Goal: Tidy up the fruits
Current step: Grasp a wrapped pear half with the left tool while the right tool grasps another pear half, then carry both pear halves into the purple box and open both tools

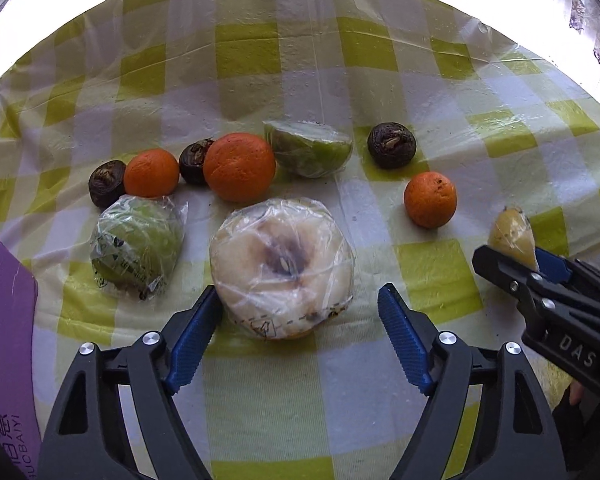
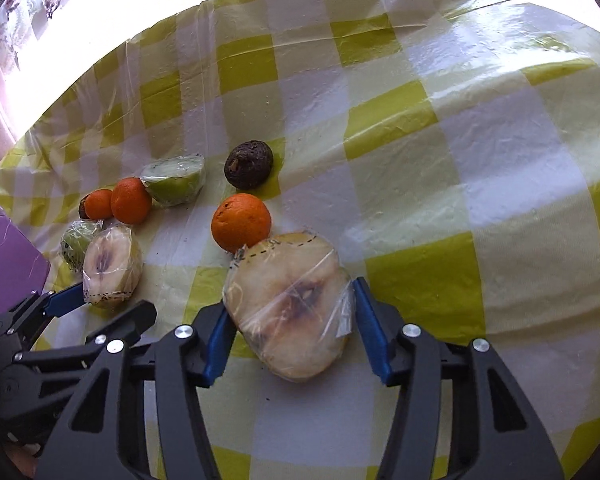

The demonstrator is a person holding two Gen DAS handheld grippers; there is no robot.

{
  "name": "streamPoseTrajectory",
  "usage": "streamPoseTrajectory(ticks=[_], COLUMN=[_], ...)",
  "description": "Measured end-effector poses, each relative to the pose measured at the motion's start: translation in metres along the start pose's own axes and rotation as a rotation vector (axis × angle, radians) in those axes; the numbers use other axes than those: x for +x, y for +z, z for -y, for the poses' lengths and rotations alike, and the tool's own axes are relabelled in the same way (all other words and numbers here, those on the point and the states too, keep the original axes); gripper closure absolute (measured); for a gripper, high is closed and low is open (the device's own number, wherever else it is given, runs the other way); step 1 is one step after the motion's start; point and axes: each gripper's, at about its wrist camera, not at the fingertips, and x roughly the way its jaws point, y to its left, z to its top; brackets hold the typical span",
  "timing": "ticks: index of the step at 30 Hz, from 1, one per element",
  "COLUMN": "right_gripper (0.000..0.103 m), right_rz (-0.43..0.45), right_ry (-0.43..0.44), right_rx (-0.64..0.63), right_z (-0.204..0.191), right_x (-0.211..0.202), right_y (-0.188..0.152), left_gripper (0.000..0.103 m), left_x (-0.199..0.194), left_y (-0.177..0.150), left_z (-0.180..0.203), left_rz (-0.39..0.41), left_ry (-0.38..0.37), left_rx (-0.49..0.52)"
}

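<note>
Fruits lie on a yellow-checked tablecloth [image 1: 300, 60]. My left gripper [image 1: 300, 312] is open around a plastic-wrapped pear half [image 1: 282, 266], cut face up; its fingers stand apart from the wrap. My right gripper [image 2: 290, 312] is shut on a second wrapped pear half [image 2: 288, 308], also seen in the left wrist view [image 1: 514, 236]. Three oranges [image 1: 239, 167] [image 1: 151, 173] [image 1: 430, 199], three dark water chestnuts [image 1: 392, 145] [image 1: 194, 160] [image 1: 106, 182] and two wrapped green halves [image 1: 310, 148] [image 1: 138, 246] lie behind.
A purple box [image 1: 4, 320] stands at the left edge of the table, also seen in the right wrist view [image 2: 8, 264]. A bright window with a lace curtain [image 2: 20, 12] is beyond the table's far edge.
</note>
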Motion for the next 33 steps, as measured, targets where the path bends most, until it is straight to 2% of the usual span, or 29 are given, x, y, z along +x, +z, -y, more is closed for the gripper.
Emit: streamPoseTrajectory(ticks=[2, 6, 9, 13, 21, 23, 33], right_gripper=[0.048, 0.048, 0.048, 0.048, 0.048, 0.048, 0.048], right_rz=[0.017, 0.036, 0.042, 0.049, 0.049, 0.05, 0.049], right_ry=[-0.004, -0.008, -0.038, -0.026, -0.002, 0.001, -0.027], right_rx=[0.017, 0.055, 0.041, 0.049, 0.087, 0.088, 0.082], right_z=[0.002, 0.014, 0.011, 0.012, 0.017, 0.018, 0.015], right_x=[-0.005, -0.01, -0.01, -0.01, -0.009, -0.01, -0.01], right_y=[-0.004, -0.014, -0.016, -0.016, -0.016, -0.016, -0.016], left_gripper=[0.031, 0.045, 0.045, 0.045, 0.045, 0.045, 0.045], left_x=[0.005, 0.007, 0.004, 0.0, -0.016, -0.024, -0.049], left_y=[0.007, 0.012, 0.01, 0.008, -0.01, -0.023, -0.063], left_z=[0.003, 0.003, -0.003, -0.004, -0.007, -0.008, -0.016], left_rz=[0.001, 0.017, 0.027, 0.042, 0.044, 0.038, 0.027], left_ry=[0.018, 0.034, -0.013, -0.056, -0.015, -0.009, -0.013], left_rx=[0.006, 0.001, -0.013, -0.008, -0.008, -0.007, -0.008])
